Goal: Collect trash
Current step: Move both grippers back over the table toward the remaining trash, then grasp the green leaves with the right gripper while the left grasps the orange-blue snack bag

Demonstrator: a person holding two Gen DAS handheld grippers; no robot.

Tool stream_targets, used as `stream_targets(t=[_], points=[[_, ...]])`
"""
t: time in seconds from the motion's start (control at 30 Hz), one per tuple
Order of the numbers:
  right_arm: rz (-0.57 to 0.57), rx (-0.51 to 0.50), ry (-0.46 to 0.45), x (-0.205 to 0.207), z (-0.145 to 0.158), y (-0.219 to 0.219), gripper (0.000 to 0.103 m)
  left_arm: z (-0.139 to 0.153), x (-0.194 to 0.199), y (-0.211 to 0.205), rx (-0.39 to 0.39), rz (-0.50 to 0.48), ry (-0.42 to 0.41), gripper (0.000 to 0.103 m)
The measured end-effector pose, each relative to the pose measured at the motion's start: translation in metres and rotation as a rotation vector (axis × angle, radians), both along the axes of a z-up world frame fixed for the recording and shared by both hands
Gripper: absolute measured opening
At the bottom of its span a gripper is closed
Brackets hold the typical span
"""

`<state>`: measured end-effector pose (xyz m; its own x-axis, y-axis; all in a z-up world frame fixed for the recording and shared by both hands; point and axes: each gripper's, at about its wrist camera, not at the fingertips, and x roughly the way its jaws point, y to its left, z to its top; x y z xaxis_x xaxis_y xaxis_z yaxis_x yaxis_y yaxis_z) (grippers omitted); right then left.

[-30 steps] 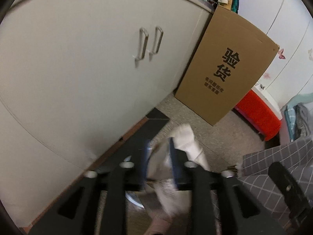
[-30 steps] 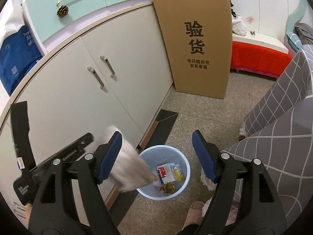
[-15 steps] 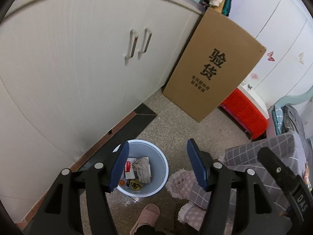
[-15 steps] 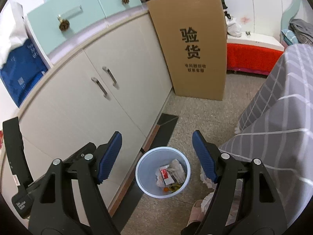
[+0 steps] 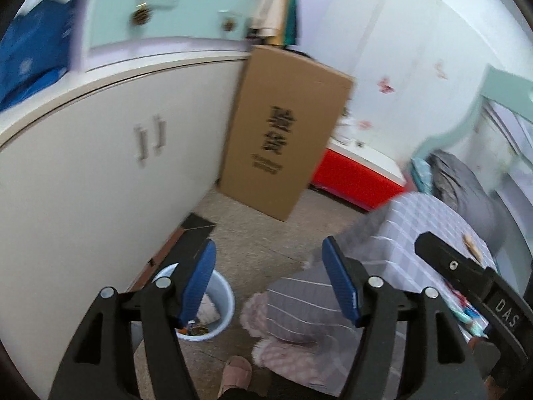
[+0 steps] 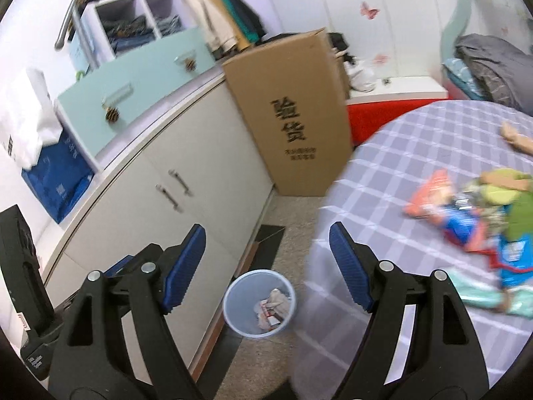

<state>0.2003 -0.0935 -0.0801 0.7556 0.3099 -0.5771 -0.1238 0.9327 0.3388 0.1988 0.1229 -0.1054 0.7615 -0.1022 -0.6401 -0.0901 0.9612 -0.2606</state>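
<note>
A pale blue trash bin (image 6: 259,303) stands on the floor by the white cabinet, with crumpled paper and wrappers inside; it also shows in the left wrist view (image 5: 213,313), partly behind my left finger. My left gripper (image 5: 268,280) is open and empty, high above the floor. My right gripper (image 6: 266,263) is open and empty, above the bin. Several colourful wrappers (image 6: 466,213) lie on the round table with a grey checked cloth (image 6: 399,206) at the right.
A tall cardboard box (image 6: 293,116) leans against the white cabinet (image 6: 186,180). A red bench (image 5: 353,173) stands behind. Grey clothes (image 6: 489,63) lie on a bed at the far right. A pink slipper (image 5: 235,378) is on the floor.
My left gripper opened and dropped white paper into the bin. Both grippers then rose and swung right, bringing the table and its wrappers into the right wrist view.
</note>
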Motion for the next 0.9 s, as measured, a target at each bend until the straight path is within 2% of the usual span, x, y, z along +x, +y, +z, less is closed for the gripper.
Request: stream_targets(t=[0.3, 0.47, 0.53, 0.6, 0.73, 0.9], points=[[-0.116, -0.054, 0.006, -0.025, 0.019, -0.128, 0.075, 0.015, 0.009, -0.117, 0.008, -0.22, 0.022, 0.066], [-0.163, -0.046, 0.096, -0.011, 0.01, -0.192, 0.064, 0.008, 0.027, -0.169, -0.006, -0.303, 0.07, 0.067], [-0.172, -0.047, 0.138, -0.001, 0.002, -0.204, 0.056, 0.004, 0.033, -0.185, -0.004, -0.324, 0.089, 0.067], [-0.164, -0.046, 0.178, 0.008, -0.007, -0.214, 0.054, -0.002, 0.042, -0.201, 0.006, -0.336, 0.116, 0.067], [-0.154, -0.096, 0.194, 0.024, -0.016, -0.22, 0.053, -0.01, 0.058, -0.216, 0.014, -0.349, 0.146, 0.067], [-0.135, -0.164, 0.232, 0.04, -0.026, -0.218, 0.053, -0.022, 0.076, -0.233, -0.013, -0.357, 0.198, 0.067]])
